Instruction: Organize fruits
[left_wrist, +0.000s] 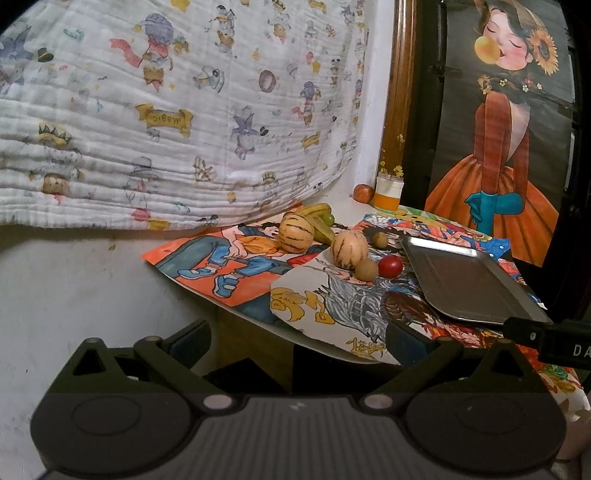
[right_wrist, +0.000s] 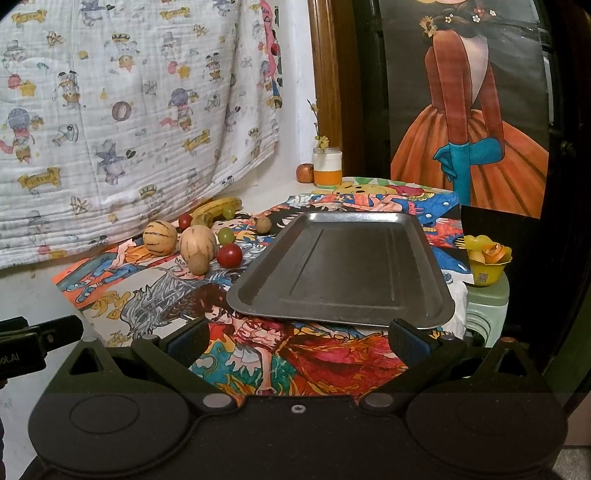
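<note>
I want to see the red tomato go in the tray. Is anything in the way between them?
Nothing visible. The tomato sits just left of the tray, with only bare painted paper between them. The striped melon and small brown fruit are on its far side, away from the tray. Both grippers are open and empty.

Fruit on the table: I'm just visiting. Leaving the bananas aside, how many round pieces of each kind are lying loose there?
Striped melons: 2
Small brown round fruits: 2
Cherry tomatoes: 2
Green grapes: 2
Apple, at the back beside the jar: 1
Total: 9
</note>
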